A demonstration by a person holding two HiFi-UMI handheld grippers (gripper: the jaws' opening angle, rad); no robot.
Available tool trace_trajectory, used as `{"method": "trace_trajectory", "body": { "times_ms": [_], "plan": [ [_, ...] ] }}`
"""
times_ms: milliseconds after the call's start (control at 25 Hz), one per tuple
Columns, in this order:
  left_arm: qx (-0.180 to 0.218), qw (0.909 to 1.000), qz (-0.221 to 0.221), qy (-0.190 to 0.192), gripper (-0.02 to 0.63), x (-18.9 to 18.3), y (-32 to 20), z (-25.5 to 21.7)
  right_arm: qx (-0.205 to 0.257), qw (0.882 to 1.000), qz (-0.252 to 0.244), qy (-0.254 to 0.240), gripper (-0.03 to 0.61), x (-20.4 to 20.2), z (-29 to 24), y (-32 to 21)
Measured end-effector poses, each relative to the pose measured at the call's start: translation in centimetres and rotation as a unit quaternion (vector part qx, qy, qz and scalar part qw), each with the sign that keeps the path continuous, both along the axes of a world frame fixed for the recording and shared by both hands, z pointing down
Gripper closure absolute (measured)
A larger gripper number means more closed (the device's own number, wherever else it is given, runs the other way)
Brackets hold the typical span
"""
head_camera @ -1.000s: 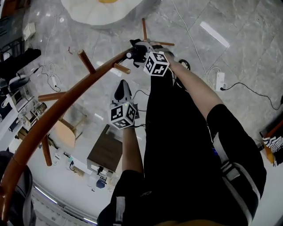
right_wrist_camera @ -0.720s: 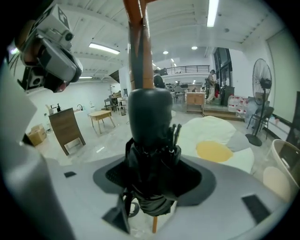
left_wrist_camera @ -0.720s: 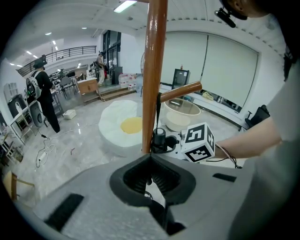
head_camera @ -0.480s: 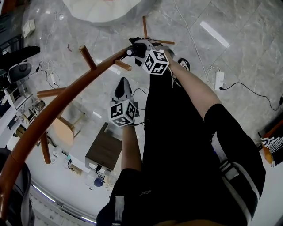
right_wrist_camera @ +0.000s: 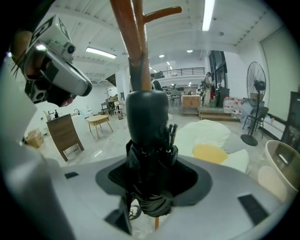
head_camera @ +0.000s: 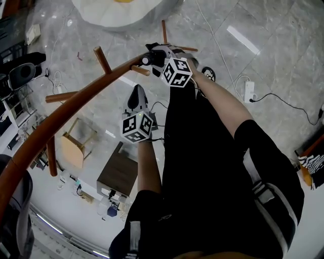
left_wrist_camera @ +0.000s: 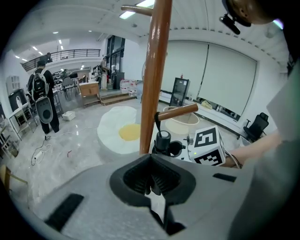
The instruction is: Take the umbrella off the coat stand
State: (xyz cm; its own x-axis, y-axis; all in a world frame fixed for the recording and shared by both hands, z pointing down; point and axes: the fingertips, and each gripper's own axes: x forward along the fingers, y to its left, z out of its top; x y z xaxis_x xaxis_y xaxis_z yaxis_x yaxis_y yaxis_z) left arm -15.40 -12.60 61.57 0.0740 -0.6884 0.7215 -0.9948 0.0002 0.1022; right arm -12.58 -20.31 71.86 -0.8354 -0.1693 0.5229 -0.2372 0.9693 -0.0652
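The wooden coat stand curves up through the head view, and its pole fills the left gripper view. A black folded umbrella hangs by its strap from a short peg. Its handle top shows just under that peg. My right gripper is at the peg; its jaws are closing, with the umbrella's body pressed between them. My left gripper hangs lower, beside the pole, shut with nothing in it.
Other pegs stick out of the stand on the left. On the floor below are a white and yellow egg-shaped rug, a brown cabinet, a small wooden chair, and a power strip with cables.
My right gripper has closed round the umbrella and risen a little at the peg. My left gripper has hardly moved.
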Motion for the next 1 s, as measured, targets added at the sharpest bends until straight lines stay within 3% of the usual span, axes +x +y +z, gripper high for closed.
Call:
{"method": "trace_trajectory", "body": {
  "times_ms": [1000],
  "plan": [
    [0.024,0.9992,-0.030,0.003,0.614,-0.1,1.5,-2.1,-0.012,1.000,0.023,-0.004,0.351,1.4,-3.3,-0.4]
  ]
}}
